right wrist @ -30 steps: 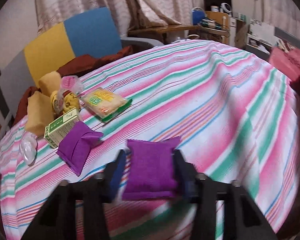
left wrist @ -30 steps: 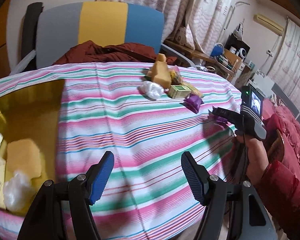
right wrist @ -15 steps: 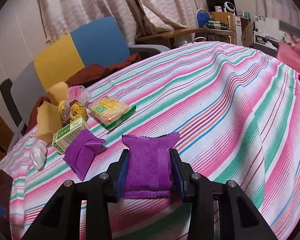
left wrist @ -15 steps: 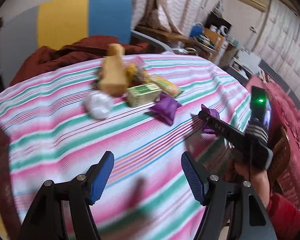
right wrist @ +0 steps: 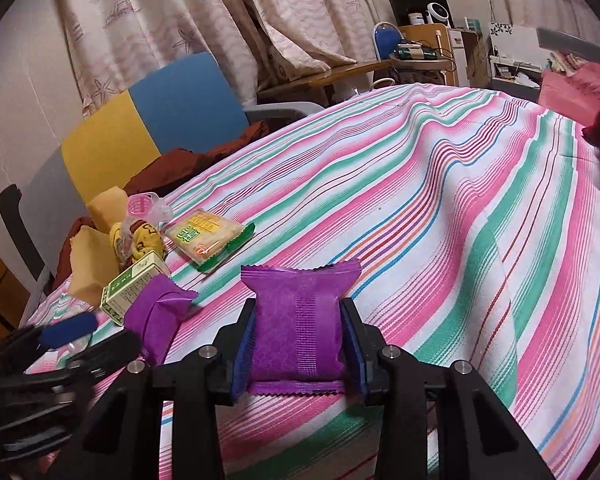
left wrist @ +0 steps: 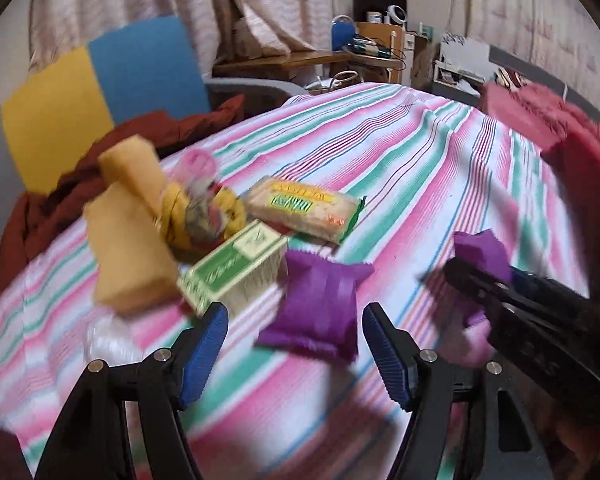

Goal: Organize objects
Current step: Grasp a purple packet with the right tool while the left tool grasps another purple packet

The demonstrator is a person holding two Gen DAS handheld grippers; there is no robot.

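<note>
My right gripper [right wrist: 300, 350] is shut on a purple packet [right wrist: 298, 326] and holds it just above the striped cloth; the packet also shows in the left wrist view [left wrist: 482, 256]. My left gripper [left wrist: 296, 344] is open and empty, its jaws on either side of a second purple packet [left wrist: 320, 312] lying on the cloth, also seen in the right wrist view [right wrist: 156, 312]. Behind it lie a green box [left wrist: 232, 268], a cracker pack [left wrist: 304, 208], yellow sponges [left wrist: 128, 248] and a bagged yellow item [left wrist: 196, 216].
A clear plastic wrap [left wrist: 108, 340] lies at the left. A chair with yellow and blue back [right wrist: 152, 124] and a brown cloth [left wrist: 60, 188] stands behind the table. The striped tablecloth [right wrist: 460, 220] spreads to the right. A red cushion [left wrist: 560, 120] is at far right.
My left gripper has swung right and forward to the pile, now straddling the second purple packet. My right gripper has shut on its purple packet and lifted it slightly.
</note>
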